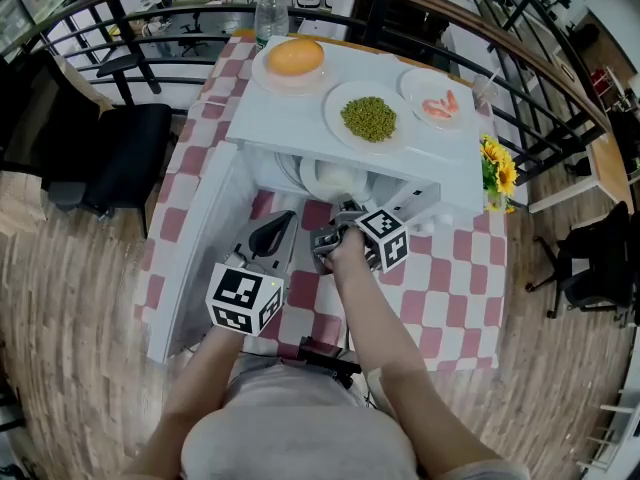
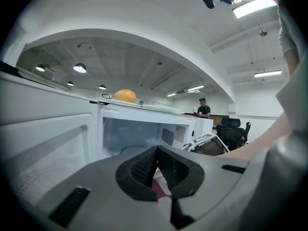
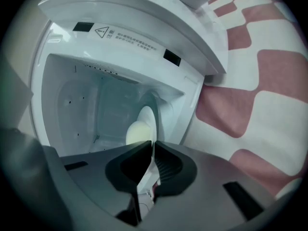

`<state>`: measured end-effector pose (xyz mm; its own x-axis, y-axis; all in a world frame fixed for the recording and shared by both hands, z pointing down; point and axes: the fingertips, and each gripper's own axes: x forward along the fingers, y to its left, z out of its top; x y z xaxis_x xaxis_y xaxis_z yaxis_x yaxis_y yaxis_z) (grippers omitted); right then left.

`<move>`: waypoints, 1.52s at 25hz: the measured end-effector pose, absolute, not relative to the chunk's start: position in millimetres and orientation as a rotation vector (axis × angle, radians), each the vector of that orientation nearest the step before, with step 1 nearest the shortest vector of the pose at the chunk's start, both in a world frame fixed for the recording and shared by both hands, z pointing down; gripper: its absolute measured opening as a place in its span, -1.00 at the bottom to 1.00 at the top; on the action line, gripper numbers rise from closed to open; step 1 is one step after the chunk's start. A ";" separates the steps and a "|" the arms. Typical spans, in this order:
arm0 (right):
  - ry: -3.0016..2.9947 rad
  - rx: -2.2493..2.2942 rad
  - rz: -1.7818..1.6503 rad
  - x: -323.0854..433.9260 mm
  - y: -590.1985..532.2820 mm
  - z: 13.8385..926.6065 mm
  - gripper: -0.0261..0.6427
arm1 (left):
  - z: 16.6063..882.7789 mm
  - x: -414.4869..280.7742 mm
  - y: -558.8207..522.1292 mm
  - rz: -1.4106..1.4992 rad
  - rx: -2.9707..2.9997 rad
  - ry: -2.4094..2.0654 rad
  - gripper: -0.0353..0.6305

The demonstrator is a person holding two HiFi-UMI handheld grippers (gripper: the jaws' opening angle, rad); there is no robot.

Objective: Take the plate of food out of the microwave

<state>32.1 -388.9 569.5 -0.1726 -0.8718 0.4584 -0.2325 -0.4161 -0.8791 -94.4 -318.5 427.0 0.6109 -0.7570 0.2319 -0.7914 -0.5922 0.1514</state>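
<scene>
Pulling plate out: not done yet; plate (image 3: 148, 110) with pale food (image 3: 137, 131) sits inside the microwave (image 1: 290, 118), near the front of the cavity
Door (image 1: 195, 258): already open, swung to the left
Right gripper (image 3: 152, 147): at the cavity mouth, jaws closed to a sliver with the plate's near rim pinched between the pads; looks like a real hold
Left gripper (image 2: 156, 148): jaws together, nothing between them, idle
Progress: door and grasp look done, about halfway
Left to do: draw plate out level through the opening, set it on the checkered table (image 1: 455, 268)
Right arm: forearm stretched forward from the body to the opening, gripper tipped a bit down, seems rolled on its side so pads sit over and under the rim
Left arm: low, just beside the right, by the open door, gripper pointing about level at the cavity
</scene>
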 end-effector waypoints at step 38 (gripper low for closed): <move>1.333 -1.301 -1.649 32.3 -385.8 568.0 -0.82 | 434.7 -80.8 -318.7 0.215 2.597 -1.248 -0.89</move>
<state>32.3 -385.8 568.0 -0.3035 -0.9058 0.2957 -0.0996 -0.2785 -0.9553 -80.8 -318.7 434.7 0.6221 -0.7454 0.2396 -0.7826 -0.6014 0.1609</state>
